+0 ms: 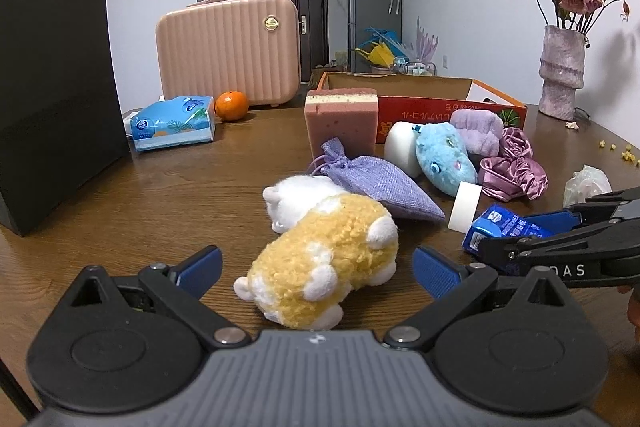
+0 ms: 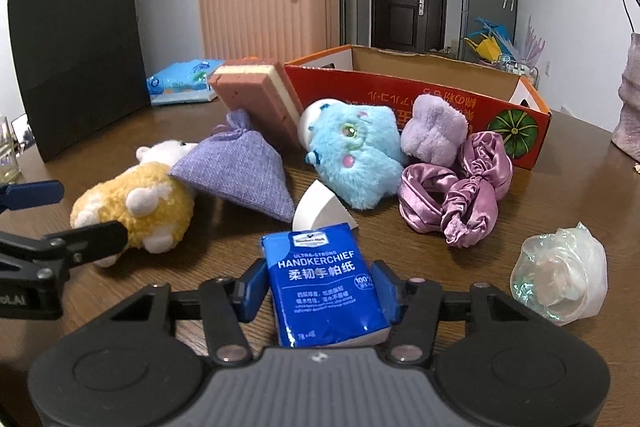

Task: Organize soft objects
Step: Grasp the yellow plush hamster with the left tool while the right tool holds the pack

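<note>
Bracketing a blue handkerchief pack point(image 2: 324, 287) on the wooden bench point(image 2: 460, 247), the right gripper point(image 2: 322, 291) has its blue pads against both of the pack's sides, pinching it. The left gripper point(image 1: 316, 267) stands wide around a yellow-and-white plush hamster point(image 1: 320, 259), pads clear of it. Behind lie a lavender sachet point(image 2: 240, 171) and a blue plush point(image 2: 356, 155).

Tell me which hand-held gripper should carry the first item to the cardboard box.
Right. The right hand-held gripper has its pads against both sides of the blue handkerchief pack, so it looks ready to lift. The left hand-held gripper stands open around the yellow plush toy, not yet gripping. The cardboard box lies ahead.
</note>
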Motion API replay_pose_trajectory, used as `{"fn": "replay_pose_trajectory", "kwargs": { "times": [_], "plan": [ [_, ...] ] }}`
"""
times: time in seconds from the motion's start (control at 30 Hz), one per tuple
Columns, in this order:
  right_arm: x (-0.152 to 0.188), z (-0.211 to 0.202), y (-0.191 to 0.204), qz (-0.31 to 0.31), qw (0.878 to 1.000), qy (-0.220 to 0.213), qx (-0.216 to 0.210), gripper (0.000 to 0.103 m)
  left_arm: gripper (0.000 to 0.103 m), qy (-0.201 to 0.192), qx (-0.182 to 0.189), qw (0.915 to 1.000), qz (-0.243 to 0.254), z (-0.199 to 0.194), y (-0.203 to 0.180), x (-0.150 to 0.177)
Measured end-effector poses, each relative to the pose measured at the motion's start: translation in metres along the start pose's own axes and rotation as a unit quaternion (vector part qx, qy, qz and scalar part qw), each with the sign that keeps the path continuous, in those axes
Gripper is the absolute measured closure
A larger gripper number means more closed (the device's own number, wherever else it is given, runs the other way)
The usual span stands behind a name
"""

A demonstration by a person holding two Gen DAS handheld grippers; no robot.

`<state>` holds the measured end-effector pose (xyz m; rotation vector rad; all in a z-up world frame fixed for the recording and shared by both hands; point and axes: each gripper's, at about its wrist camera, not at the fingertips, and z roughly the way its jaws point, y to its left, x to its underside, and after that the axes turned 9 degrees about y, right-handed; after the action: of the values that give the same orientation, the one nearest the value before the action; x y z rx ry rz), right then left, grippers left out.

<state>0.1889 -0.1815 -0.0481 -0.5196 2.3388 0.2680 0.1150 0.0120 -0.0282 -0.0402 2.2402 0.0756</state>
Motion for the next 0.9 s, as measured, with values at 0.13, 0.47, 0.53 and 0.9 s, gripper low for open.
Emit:
{"fn": "replay_pose_trajectory", "kwargs": {
  "times": [0.13,0.47,0.53,0.9],
  "plan": [
    [0.002,-0.008,-0.004,0.012,1.000,-0.021,-0.007,0.050,0.000,0.002,-0.004,1.0000,0.003,0.001,-0.003,-0.003],
    [0.008,-0.024,-0.020,0.061,0.996,-0.063,0.003,0.050,0.000,0.015,-0.008,0.9998,0.006,0.012,-0.014,-0.019],
    [0.009,-0.026,-0.023,0.070,0.995,-0.070,0.007,0.050,0.000,0.020,-0.010,0.9997,0.009,0.017,-0.016,-0.022],
    [0.011,-0.027,-0.028,0.084,0.993,-0.078,0.010,0.050,0.000,0.051,-0.017,0.9985,0.008,0.046,-0.022,-0.030]
  ]
}}
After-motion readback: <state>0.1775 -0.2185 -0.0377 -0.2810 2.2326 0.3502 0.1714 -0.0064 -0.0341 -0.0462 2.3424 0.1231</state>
